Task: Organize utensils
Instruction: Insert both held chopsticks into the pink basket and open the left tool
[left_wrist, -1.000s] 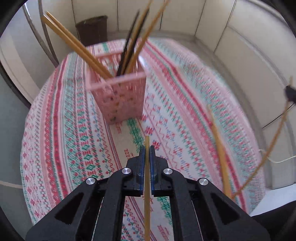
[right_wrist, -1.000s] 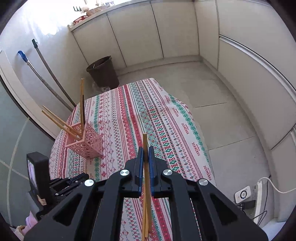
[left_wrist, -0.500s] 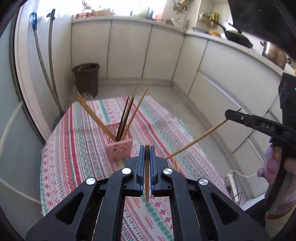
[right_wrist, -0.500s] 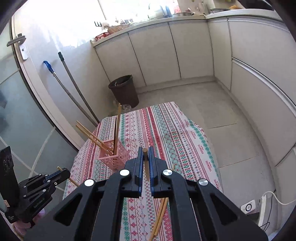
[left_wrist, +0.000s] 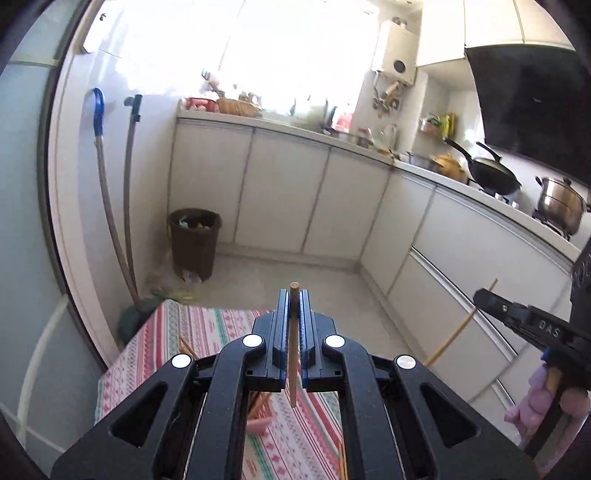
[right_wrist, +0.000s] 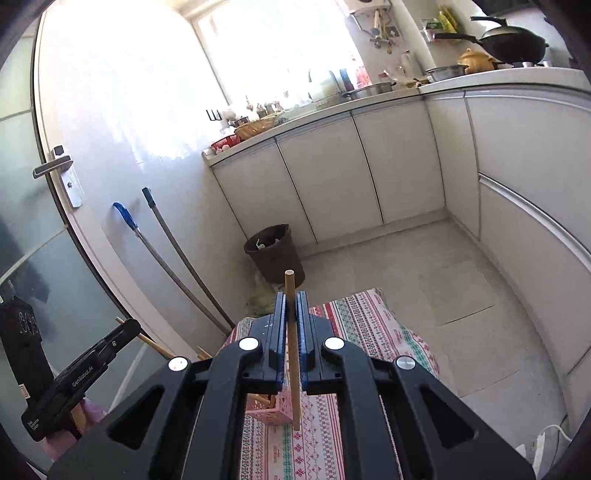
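Note:
My left gripper (left_wrist: 294, 295) is shut on a wooden chopstick (left_wrist: 293, 347) that hangs down between its fingers, high above the table. My right gripper (right_wrist: 291, 297) is shut on another wooden chopstick (right_wrist: 291, 350). The pink utensil basket (right_wrist: 271, 408) with chopsticks in it shows below the right gripper, mostly hidden by it. In the left wrist view only its pink corner (left_wrist: 258, 424) shows. The right gripper (left_wrist: 480, 297) with its chopstick (left_wrist: 452, 338) appears at the right of the left wrist view. The left gripper (right_wrist: 131, 326) appears at the left of the right wrist view.
The table wears a red, green and white patterned cloth (right_wrist: 373, 332). A brown waste bin (left_wrist: 194, 242) and two mop handles (left_wrist: 110, 206) stand beyond it by the wall. White cabinets (left_wrist: 314, 199) run along the back and right. More chopsticks (left_wrist: 341, 461) lie on the cloth.
Both grippers have risen and tilted up, each still holding its chopstick. The table and basket have dropped to the bottom of both views and the kitchen counter has come into sight.

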